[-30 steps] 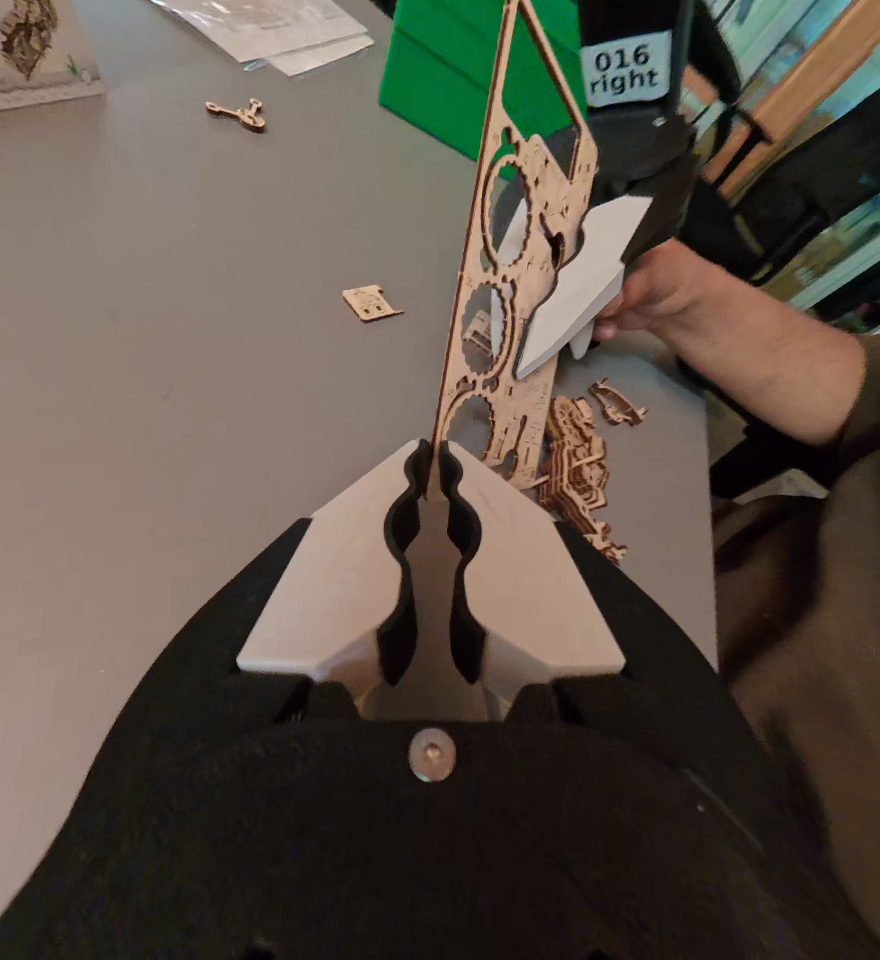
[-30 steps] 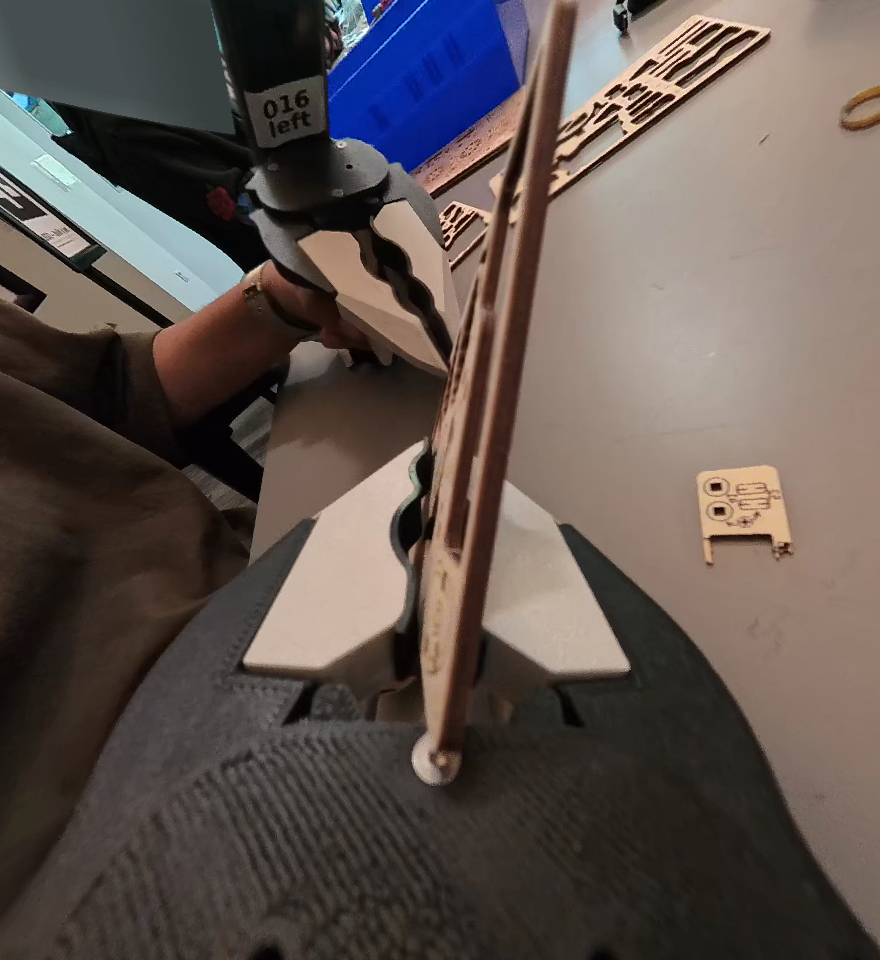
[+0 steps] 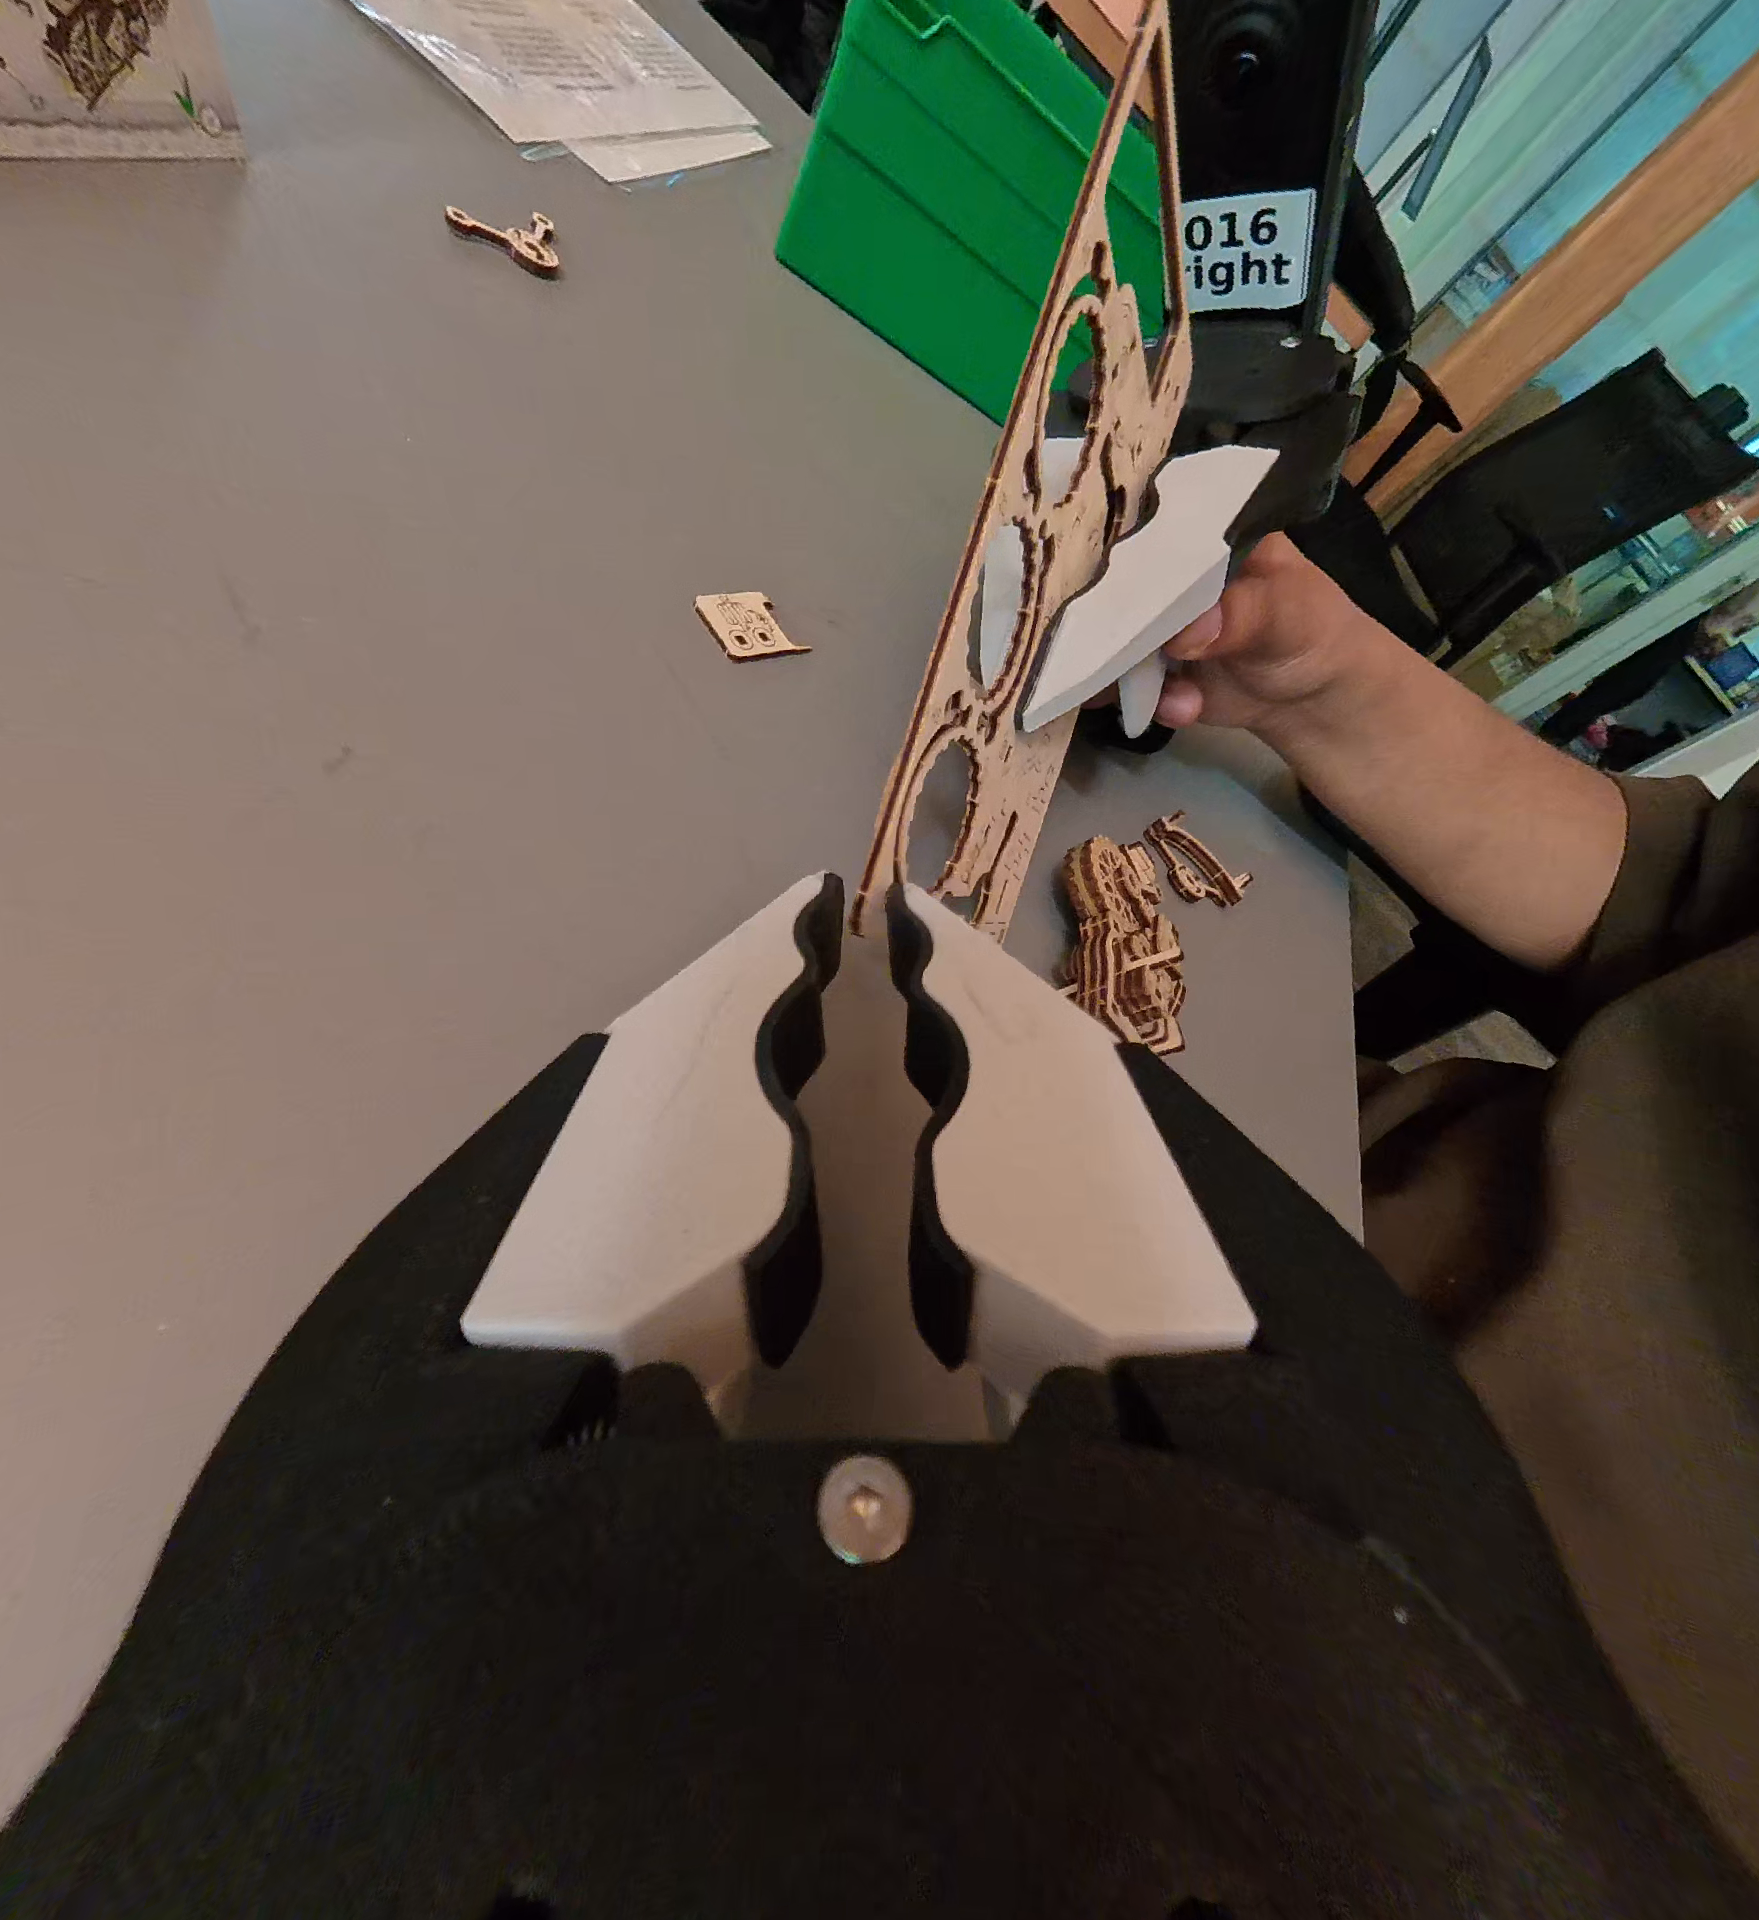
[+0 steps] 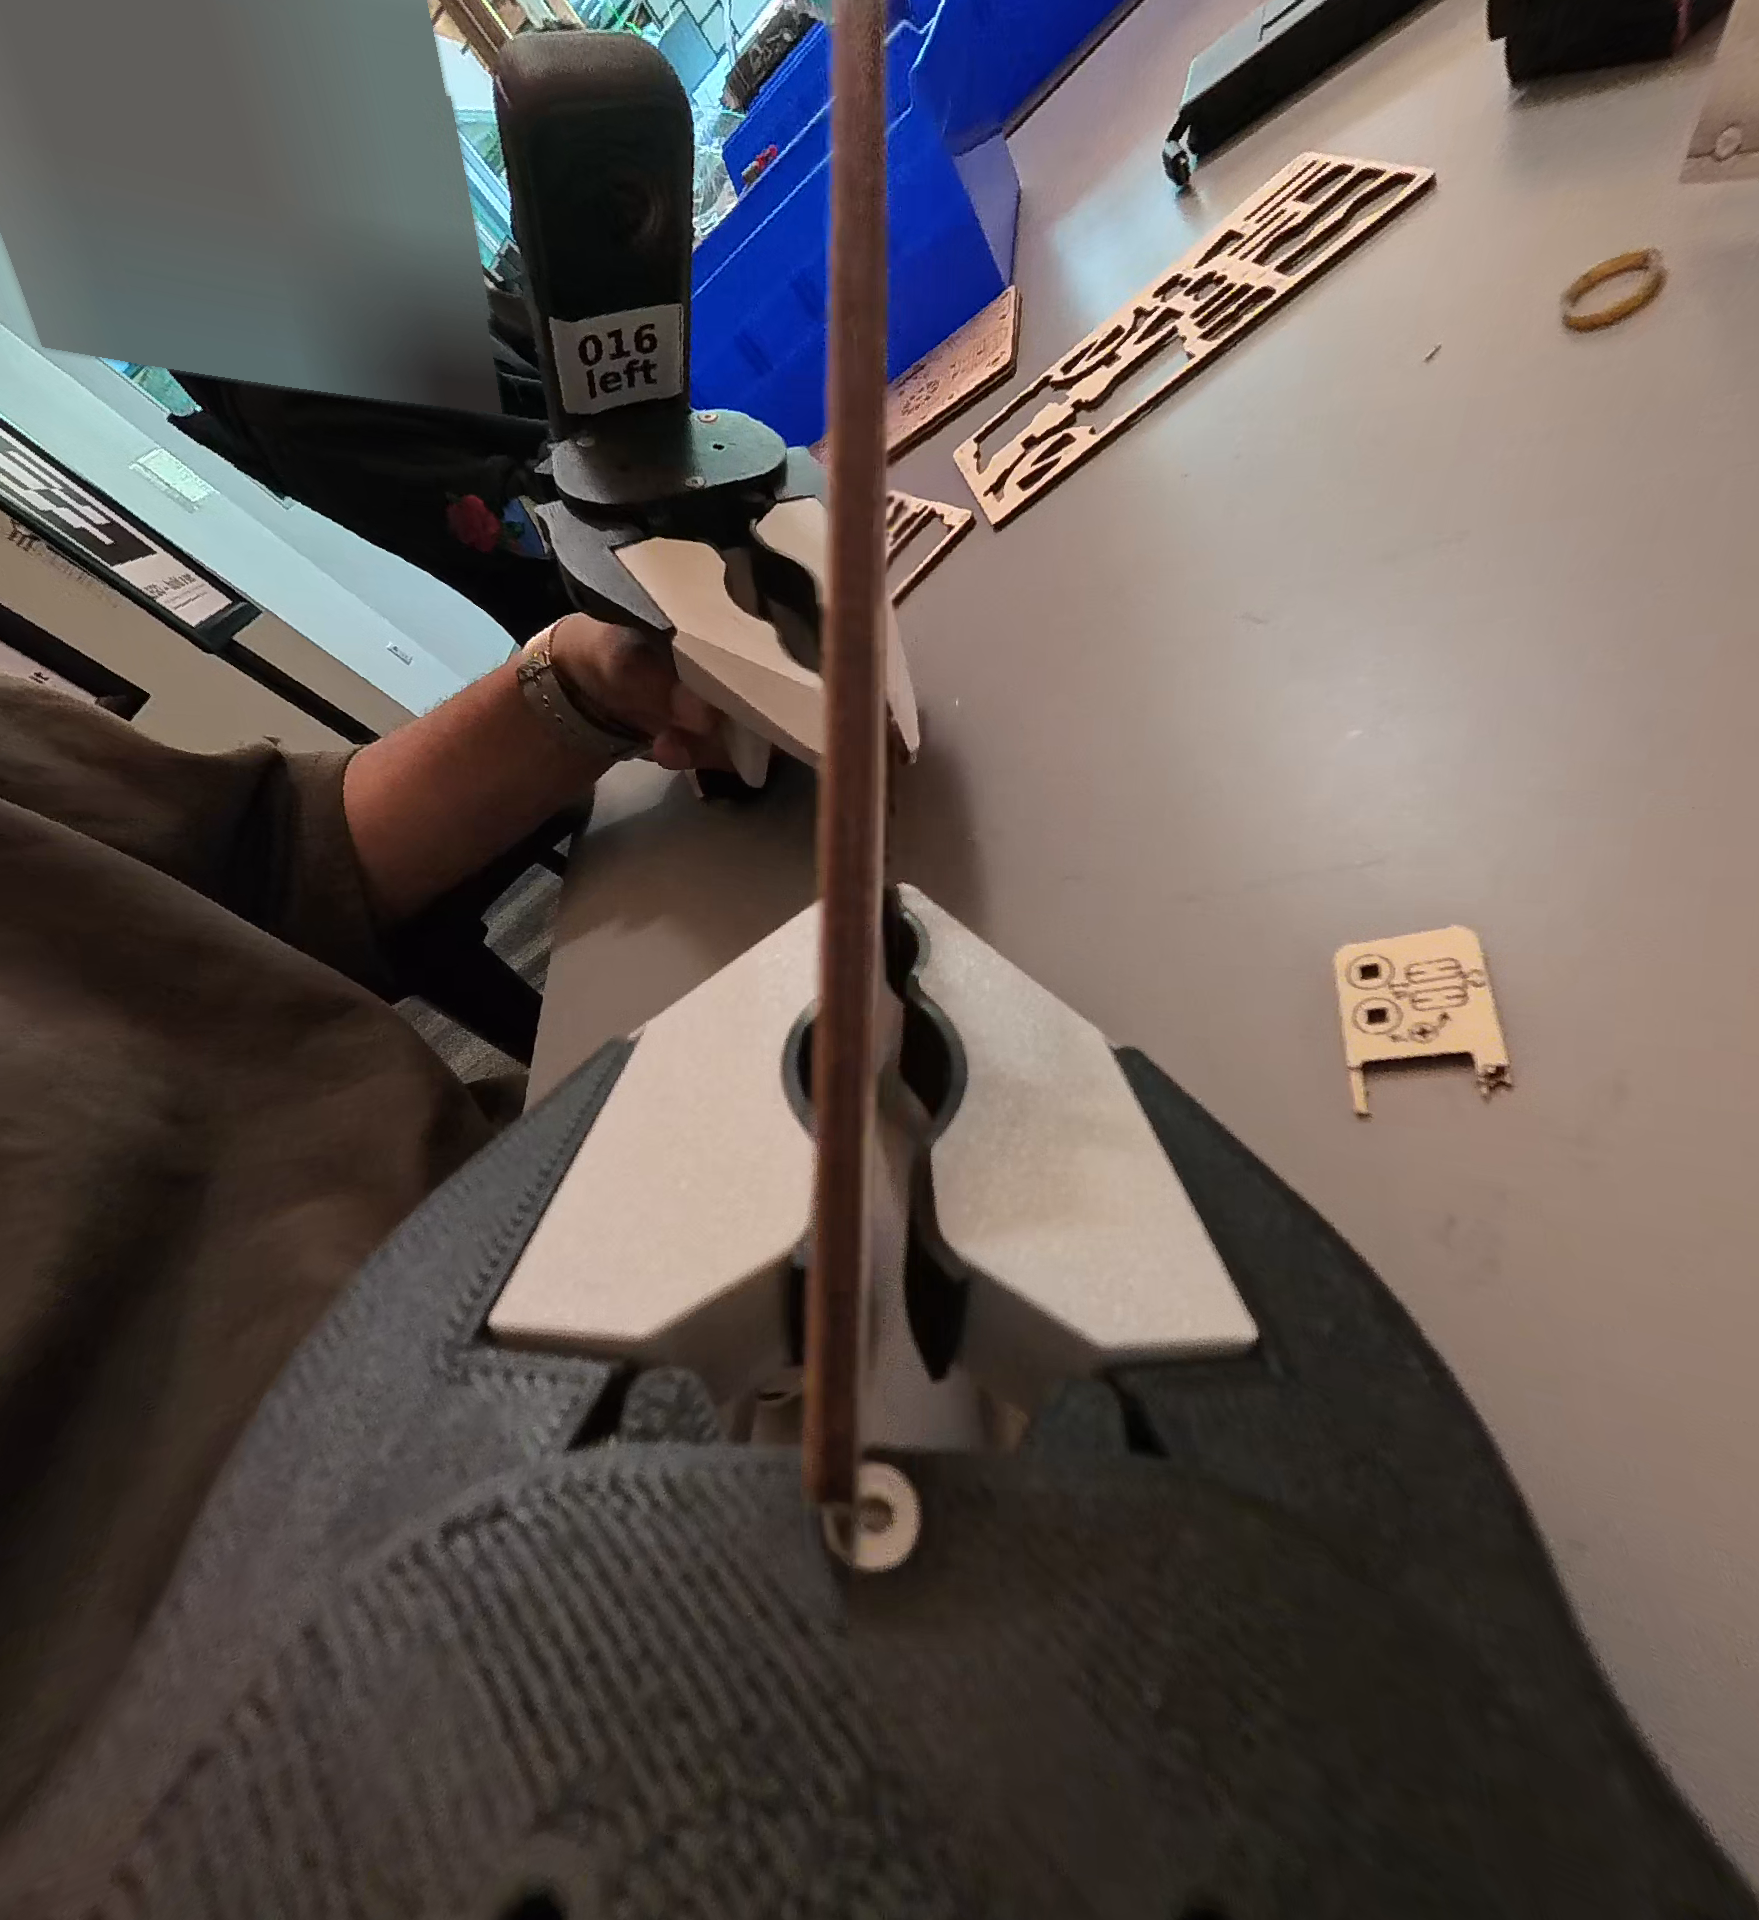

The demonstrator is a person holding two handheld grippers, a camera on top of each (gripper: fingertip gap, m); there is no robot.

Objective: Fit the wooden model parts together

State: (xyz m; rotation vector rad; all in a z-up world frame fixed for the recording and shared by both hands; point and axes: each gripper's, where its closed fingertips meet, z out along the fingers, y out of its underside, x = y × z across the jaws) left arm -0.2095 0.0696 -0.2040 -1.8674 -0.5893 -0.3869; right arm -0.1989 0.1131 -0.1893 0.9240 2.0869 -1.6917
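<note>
A thin laser-cut wooden sheet [image 3: 1114, 416] with round cut-outs stands on edge above the grey table. My right gripper [image 3: 1010, 696] is shut on its middle. In the right wrist view the sheet [image 4: 854, 520] runs edge-on between the jaws of my right gripper [image 4: 862, 899]. My left gripper [image 3: 864, 904] is at the sheet's lower corner. Its jaws stand slightly apart, with the corner in the gap at the tips. Its fingers [image 4: 719, 613] show behind the sheet in the right wrist view. A partly built wooden model [image 3: 1124, 945] lies on the table just right of my left gripper.
A small flat wooden piece [image 3: 750, 629] [image 4: 1415, 1013] and a key-shaped piece [image 3: 506, 234] lie loose. A green bin [image 3: 916, 229] and papers [image 3: 594, 83] are at the back. Emptied wooden sheets [image 4: 1197, 332], a blue bin [image 4: 833, 260] and a yellow ring [image 4: 1613, 275] lie beyond. The table edge runs near the person's arm. The grippers' ends are close to 6 cm from one another. It is some 9 cm from my right tips to the small flat wooden piece [image 3: 750, 629]. It turns up in the right wrist view [image 4: 1393, 994] as well.
My left jaws have opened a little around the sheet's corner. The right gripper has turned the sheet, so it now shows straight edge-on in the right wrist view.
</note>
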